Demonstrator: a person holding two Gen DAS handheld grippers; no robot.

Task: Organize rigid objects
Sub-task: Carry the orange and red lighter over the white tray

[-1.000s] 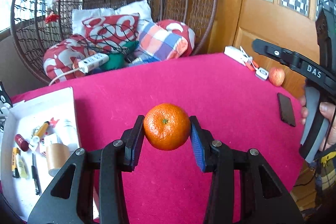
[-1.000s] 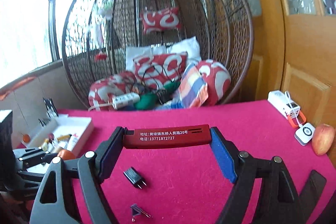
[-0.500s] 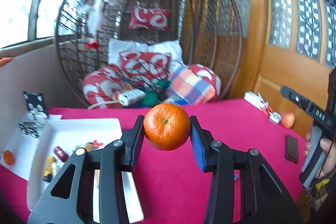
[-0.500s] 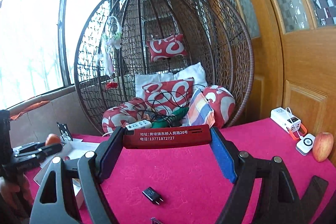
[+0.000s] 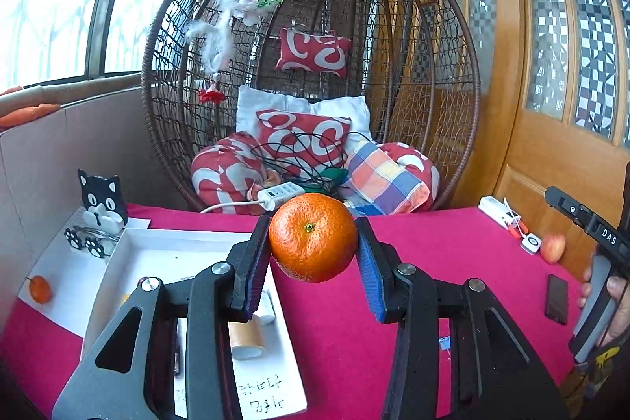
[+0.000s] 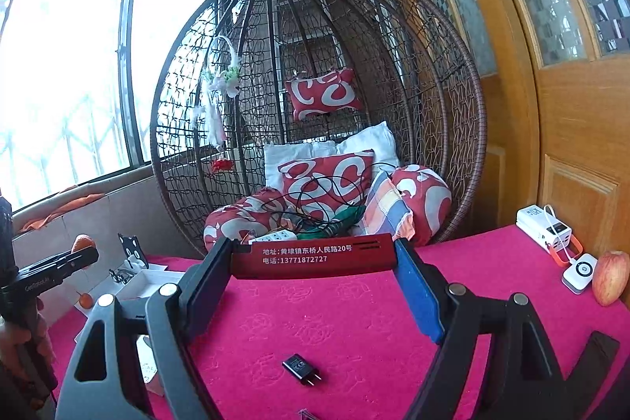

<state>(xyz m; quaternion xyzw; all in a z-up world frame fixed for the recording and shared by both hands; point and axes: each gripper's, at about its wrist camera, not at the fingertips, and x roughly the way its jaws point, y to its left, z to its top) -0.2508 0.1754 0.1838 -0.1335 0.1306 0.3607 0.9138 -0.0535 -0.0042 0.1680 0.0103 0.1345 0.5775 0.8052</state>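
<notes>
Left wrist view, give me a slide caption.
Left claw gripping a mandarin orange above the pink tablecloth, beside a white tray.

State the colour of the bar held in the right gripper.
Dark red bar with white printed text; clearest in the right wrist view.

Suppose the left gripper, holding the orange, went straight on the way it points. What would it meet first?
Probably the pink tablecloth near the far edge, since the left gripper tilts slightly down over bare cloth. Past that lie the hanging chair's cushions. Depth is hard to judge in this fisheye view.
</notes>
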